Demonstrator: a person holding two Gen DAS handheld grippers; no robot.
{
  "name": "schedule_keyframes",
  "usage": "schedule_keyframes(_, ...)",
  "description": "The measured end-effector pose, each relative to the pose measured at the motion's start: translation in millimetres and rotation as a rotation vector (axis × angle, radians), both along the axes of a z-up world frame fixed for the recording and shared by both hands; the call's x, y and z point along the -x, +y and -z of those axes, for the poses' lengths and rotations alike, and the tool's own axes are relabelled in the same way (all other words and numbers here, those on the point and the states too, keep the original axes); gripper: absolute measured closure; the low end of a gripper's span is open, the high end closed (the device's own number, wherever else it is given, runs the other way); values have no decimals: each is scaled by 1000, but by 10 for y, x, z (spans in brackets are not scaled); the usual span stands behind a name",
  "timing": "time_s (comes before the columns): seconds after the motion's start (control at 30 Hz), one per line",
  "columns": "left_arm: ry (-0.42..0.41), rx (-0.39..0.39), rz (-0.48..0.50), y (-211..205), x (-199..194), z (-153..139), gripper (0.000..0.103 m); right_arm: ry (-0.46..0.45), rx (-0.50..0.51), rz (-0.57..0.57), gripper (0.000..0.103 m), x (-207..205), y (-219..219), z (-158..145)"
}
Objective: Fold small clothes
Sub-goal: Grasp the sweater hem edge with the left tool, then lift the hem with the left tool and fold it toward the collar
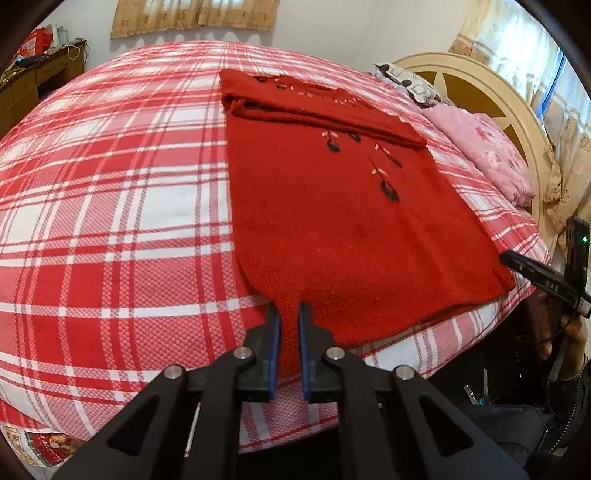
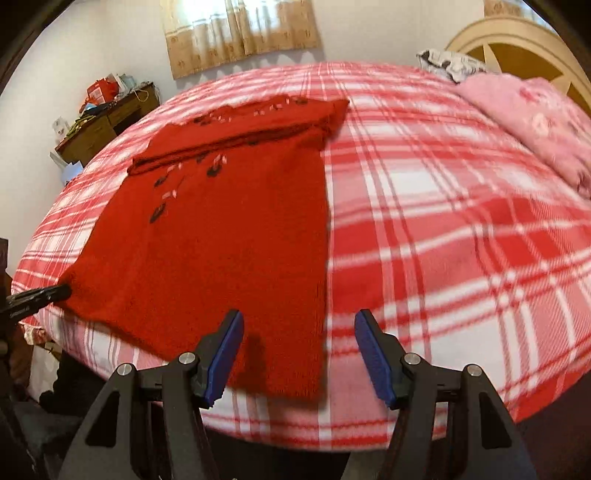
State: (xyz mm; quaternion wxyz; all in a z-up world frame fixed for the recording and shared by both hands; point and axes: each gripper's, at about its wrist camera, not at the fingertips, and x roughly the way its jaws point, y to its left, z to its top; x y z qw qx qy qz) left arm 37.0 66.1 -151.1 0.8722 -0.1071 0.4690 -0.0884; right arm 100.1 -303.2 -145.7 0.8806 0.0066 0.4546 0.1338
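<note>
Red-and-white plaid bedspread [image 2: 443, 229] under both grippers, pink pillow [image 1: 484, 147] far ahead right by cream headboard [image 1: 491, 96], cluttered wooden desk [image 2: 103, 125] far left, red sweater [image 1: 332, 206] flat ahead, left gripper [image 1: 289, 314] clamping its near hem corner, right gripper [image 2: 298, 325] spread wide over its other near corner

Left claw [image 1: 289, 317] pinched nearly closed; right claw [image 2: 298, 325] spread wide, level.

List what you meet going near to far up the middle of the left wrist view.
left gripper, jaws shut on the hem → red sweater → its folded-over sleeves → plaid bedspread → curtain
</note>
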Motion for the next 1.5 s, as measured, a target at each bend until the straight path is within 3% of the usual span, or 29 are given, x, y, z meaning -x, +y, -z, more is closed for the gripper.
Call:
schedule_keyframes(0.13, 17, 11, -9, 19, -10, 45, 93, 31, -64, -1, 46, 14, -81, 10)
schedule_keyframes(0.2, 15, 15, -13, 39, -3, 40, 93, 59, -109, -9, 64, 3, -103, 41)
schedule_keyframes(0.33, 4, 17, -17, 58, 10, 10, 93, 67, -123, -8, 85, -17, -122, 77)
schedule_keyframes(0.37, -1, 21, -20, 67, 14, 1, 93, 70, -143, -8, 96, -21, -139, 71)
schedule_keyframes(0.53, -42, 69, -35, 137, 41, -87, 94, -33, -247, -9, 96, 45, -213, -143)
schedule_keyframes(0.7, -88, 96, -28, 164, 28, -209, 94, -64, -297, 16, 97, 21, -267, -226)
schedule_keyframes(1.1, -168, 112, -23, 254, -372, -549, 94, -267, -267, 40, 97, -275, -98, -865)
schedule_keyframes(1.5, -234, 74, -33, 354, -816, -890, 94, -322, -285, 59, 97, -761, -95, -1185)
